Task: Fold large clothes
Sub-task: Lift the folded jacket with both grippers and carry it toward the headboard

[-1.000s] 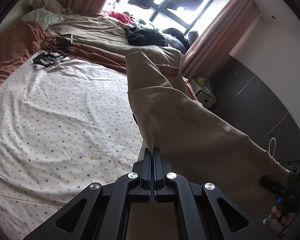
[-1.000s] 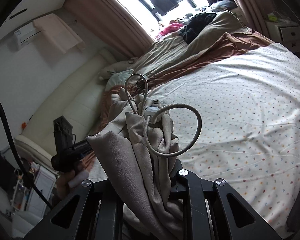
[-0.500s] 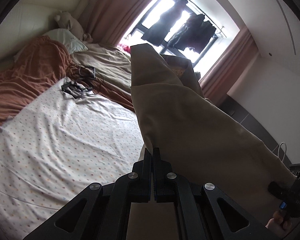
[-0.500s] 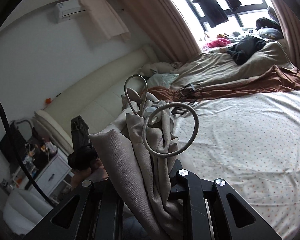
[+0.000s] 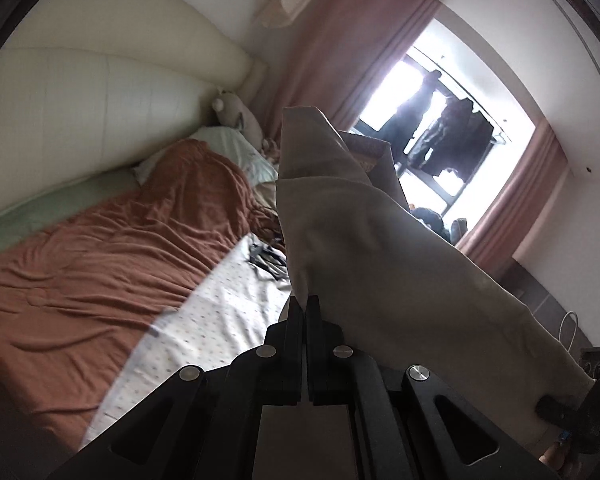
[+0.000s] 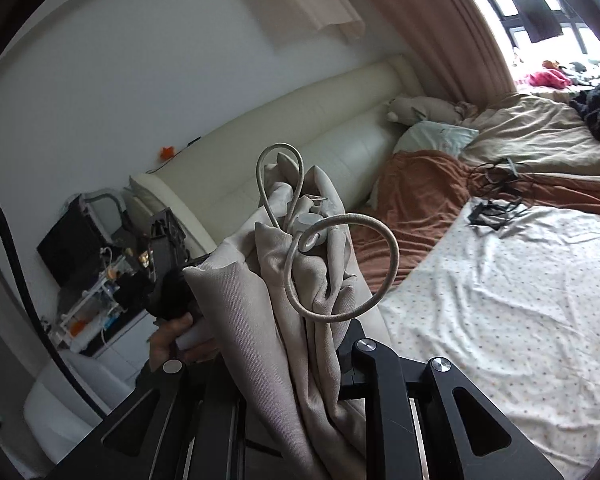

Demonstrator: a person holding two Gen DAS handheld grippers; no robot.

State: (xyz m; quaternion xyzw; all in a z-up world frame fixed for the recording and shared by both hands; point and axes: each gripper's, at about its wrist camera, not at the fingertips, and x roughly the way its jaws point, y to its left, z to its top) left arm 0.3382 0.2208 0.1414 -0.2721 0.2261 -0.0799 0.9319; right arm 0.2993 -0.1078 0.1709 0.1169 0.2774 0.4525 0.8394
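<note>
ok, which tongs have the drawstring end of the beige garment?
The right tongs: their bunch of beige garment carries the looped drawstring. The left tongs pinch a plain edge, no cord.

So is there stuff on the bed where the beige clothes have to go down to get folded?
Mostly no. The dotted sheet is bare where it shows. Only tangled black cables lie at its far edge by the brown blanket. Both grippers hold the beige garment above the bed.

Both tools (image 5: 304, 304) (image 6: 296, 344) are matte black with silver round screws.
</note>
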